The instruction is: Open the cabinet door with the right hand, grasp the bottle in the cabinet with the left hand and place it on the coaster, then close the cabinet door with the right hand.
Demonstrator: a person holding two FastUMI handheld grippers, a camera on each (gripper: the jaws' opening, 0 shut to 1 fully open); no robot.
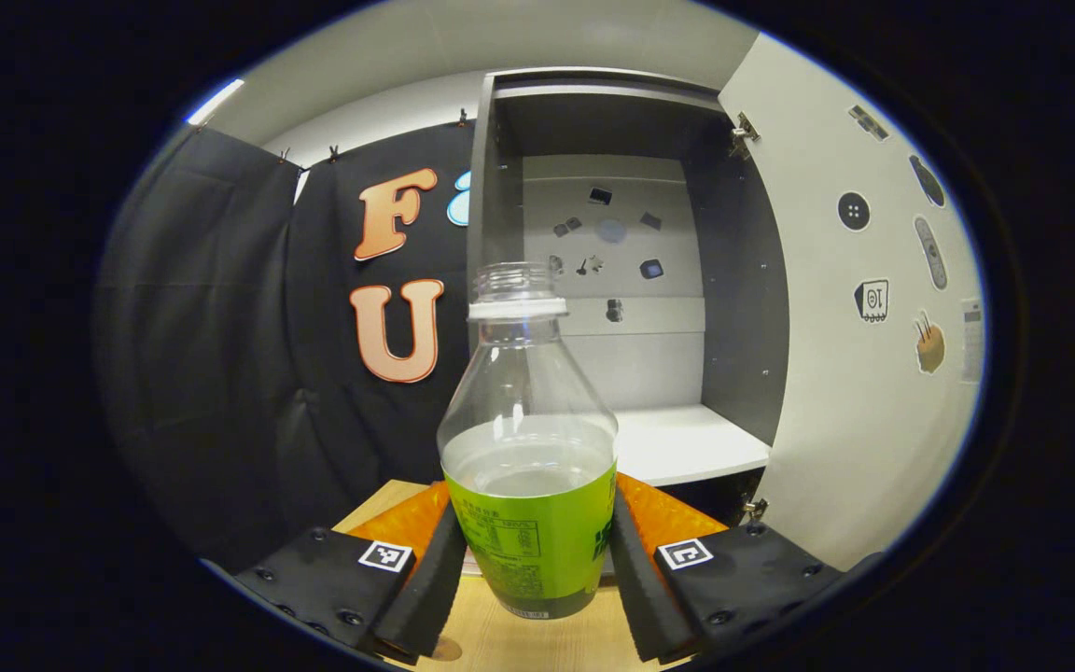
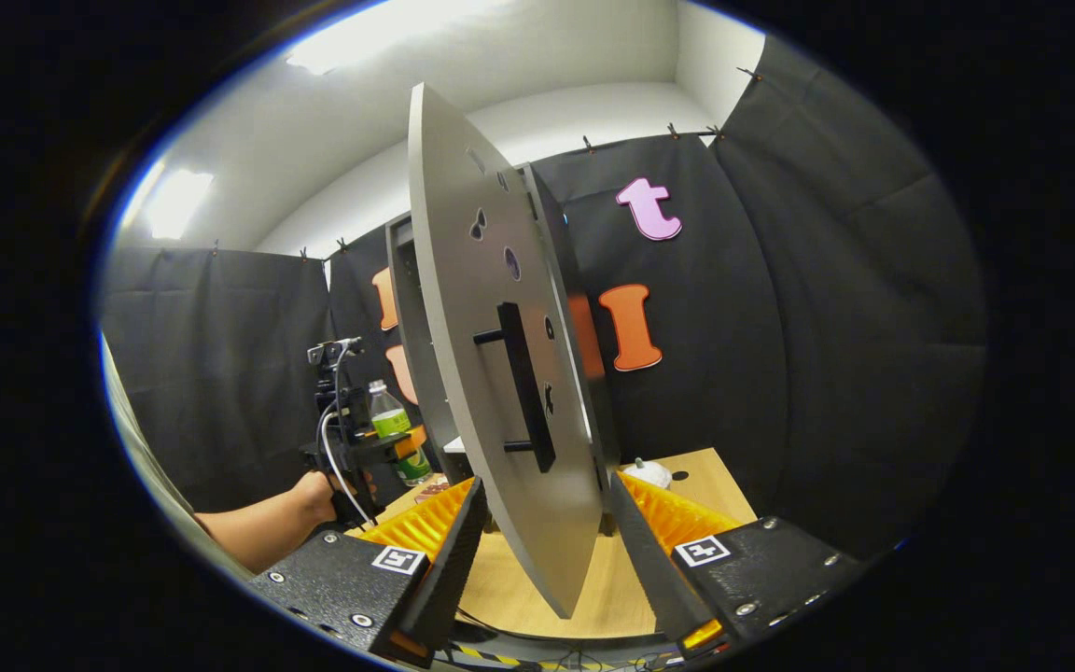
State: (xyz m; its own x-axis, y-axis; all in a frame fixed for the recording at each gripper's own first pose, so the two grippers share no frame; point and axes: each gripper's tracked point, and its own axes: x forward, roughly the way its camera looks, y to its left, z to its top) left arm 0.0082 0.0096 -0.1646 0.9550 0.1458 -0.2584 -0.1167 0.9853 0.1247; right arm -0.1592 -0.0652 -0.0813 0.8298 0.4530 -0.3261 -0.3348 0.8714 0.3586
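Bottle [image 1: 528,457] sits clamped in my left fingers [image 1: 449,569], out of the cabinet (door [image 2: 491,373] open between my spread right fingers [image 2: 458,551]); coaster placement next.

1. Our left gripper view rides low over the table [image 1: 486,644], looking level along its own fingers [image 1: 425,583] into the open cabinet [image 1: 612,280], with the bottle [image 1: 530,439] very close in front of the lens.
2. Our right gripper view sits just in front of the open door's [image 2: 491,373] edge and looks along its outer face, handle [image 2: 523,387] close by.
3. Both views share the cabinet, door, table and bottle; the right gripper view shows the left gripper [image 2: 402,443] farther off at its left, beyond the door.
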